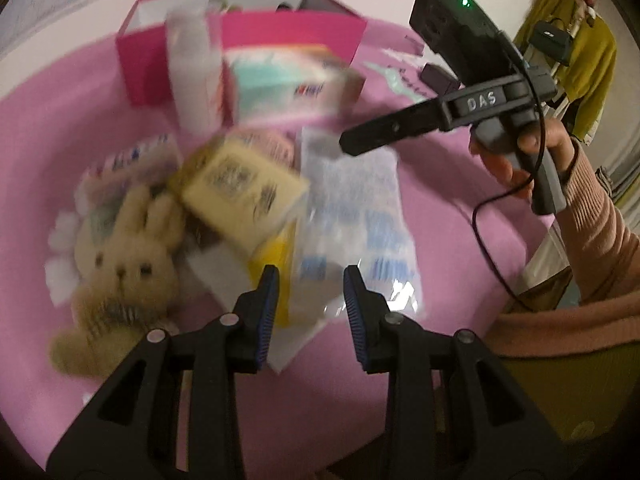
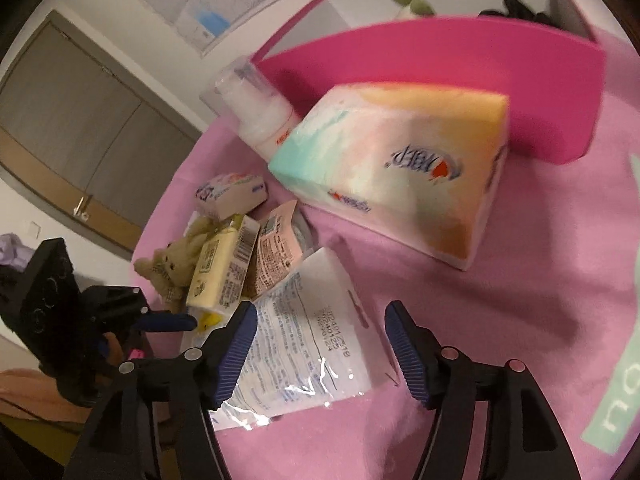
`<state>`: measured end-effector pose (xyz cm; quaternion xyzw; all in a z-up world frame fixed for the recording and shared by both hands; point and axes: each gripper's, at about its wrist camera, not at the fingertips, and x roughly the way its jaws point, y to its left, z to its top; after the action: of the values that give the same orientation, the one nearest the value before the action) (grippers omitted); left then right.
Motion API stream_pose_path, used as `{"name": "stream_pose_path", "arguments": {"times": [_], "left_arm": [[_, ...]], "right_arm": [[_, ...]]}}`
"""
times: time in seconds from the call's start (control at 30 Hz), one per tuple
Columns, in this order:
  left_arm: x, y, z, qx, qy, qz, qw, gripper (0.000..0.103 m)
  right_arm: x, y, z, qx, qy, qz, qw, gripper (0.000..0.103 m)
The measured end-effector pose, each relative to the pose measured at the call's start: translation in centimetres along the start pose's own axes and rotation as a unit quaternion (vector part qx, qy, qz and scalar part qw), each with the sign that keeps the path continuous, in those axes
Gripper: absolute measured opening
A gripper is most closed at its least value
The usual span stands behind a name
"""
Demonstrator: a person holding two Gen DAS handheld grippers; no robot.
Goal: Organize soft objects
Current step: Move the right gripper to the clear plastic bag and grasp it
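Over the middle of the pink tabletop [image 2: 500, 320] I have both grippers above the pile, nothing held. Left gripper [image 1: 310, 312] hangs w/ jaws apart over the clear plastic packet [image 1: 352, 216]; right gripper [image 2: 320, 344] also has jaws apart, above that same packet seen from the other side.

Soft things sit toward the left side of the cloth: plush bunny [image 1: 124, 272], white cotton puffs [image 1: 60, 240] just beside it, yellow pack [image 1: 240, 192] leaning on the bunny, small tissue pack [image 1: 132, 160] behind. Big tissue pack [image 2: 400, 176] lies near the far edge, touching the white pump bottle [image 2: 256, 120].

Risks, as I judge them: the packet is slick and flat, so a pinch may slide off or drag the yellow pack along. Both grippers over one item could collide. Bottle is not soft; a nudge to the big pack could tip it.

Pink box [image 2: 440, 80] stands at the far edge, open on top. Inside: something green and something dark, prob. soft toys, but the left view is too blurred to be sure.
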<state>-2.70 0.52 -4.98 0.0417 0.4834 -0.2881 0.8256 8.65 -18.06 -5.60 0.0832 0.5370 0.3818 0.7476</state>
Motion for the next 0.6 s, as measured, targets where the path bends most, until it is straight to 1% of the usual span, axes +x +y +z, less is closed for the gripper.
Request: {"name": "stream_pose_path", "arguments": {"times": [0.07, 0.1, 0.13, 0.17, 0.2, 0.23, 0.27, 0.3, 0.33, 0.4, 0.5, 0.57, 0.6], "left_arm": [[0.1, 0.4, -0.8, -0.011, 0.009, -0.018, 0.9997, 0.037], [-0.1, 0.4, -1.1, -0.011, 0.008, -0.024, 0.9996, 0.041], [-0.2, 0.3, -1.4, -0.010, 0.010, -0.024, 0.9996, 0.042], [-0.2, 0.2, -1.6, -0.008, 0.013, -0.024, 0.9996, 0.042], [-0.1, 0.1, -1.8, -0.006, 0.016, -0.023, 0.9996, 0.043], [0.0, 0.0, -1.8, -0.005, 0.017, -0.020, 0.9996, 0.044], [0.1, 0.0, -1.9, -0.006, 0.017, -0.020, 0.9996, 0.045], [0.1, -0.1, -1.8, -0.006, 0.016, -0.022, 0.9996, 0.046], [0.1, -0.1, -1.7, -0.006, 0.016, -0.021, 0.9996, 0.046], [0.3, -0.2, -1.5, -0.007, 0.013, -0.020, 0.9997, 0.047], [0.3, -0.1, -1.2, -0.009, 0.010, -0.022, 0.9997, 0.047], [0.4, -0.3, -0.8, -0.007, 0.006, -0.022, 0.9997, 0.047], [0.5, -0.4, -0.6, -0.004, 0.003, -0.024, 0.9997, 0.048]], "right_arm": [[0.3, 0.6, -0.3, -0.016, 0.005, 0.005, 1.000, 0.069], [0.4, 0.9, -0.4, -0.024, 0.009, 0.009, 1.000, 0.068], [0.5, 1.2, -0.5, -0.029, 0.012, 0.009, 0.999, 0.067], [0.4, 1.3, -0.8, -0.033, 0.013, 0.006, 0.999, 0.058], [0.4, 1.4, -1.1, -0.032, 0.015, 0.009, 0.999, 0.039], [0.3, 1.4, -1.5, -0.029, 0.017, 0.029, 0.999, 0.032], [0.1, 1.4, -1.7, -0.031, 0.014, 0.029, 0.999, 0.029], [-0.1, 1.6, -2.0, -0.038, 0.010, 0.018, 0.999, 0.024], [-0.7, 1.8, -2.3, -0.043, 0.003, 0.014, 0.999, 0.023], [-1.5, 2.1, -2.8, -0.043, -0.013, 0.016, 0.999, 0.017], [-3.5, 2.6, -3.8, -0.045, -0.045, 0.019, 0.998, 0.012], [-4.8, 3.1, -4.3, -0.052, -0.069, 0.015, 0.996, 0.010], [-5.5, 3.2, -4.1, -0.050, -0.078, 0.013, 0.996, 0.009]]}}
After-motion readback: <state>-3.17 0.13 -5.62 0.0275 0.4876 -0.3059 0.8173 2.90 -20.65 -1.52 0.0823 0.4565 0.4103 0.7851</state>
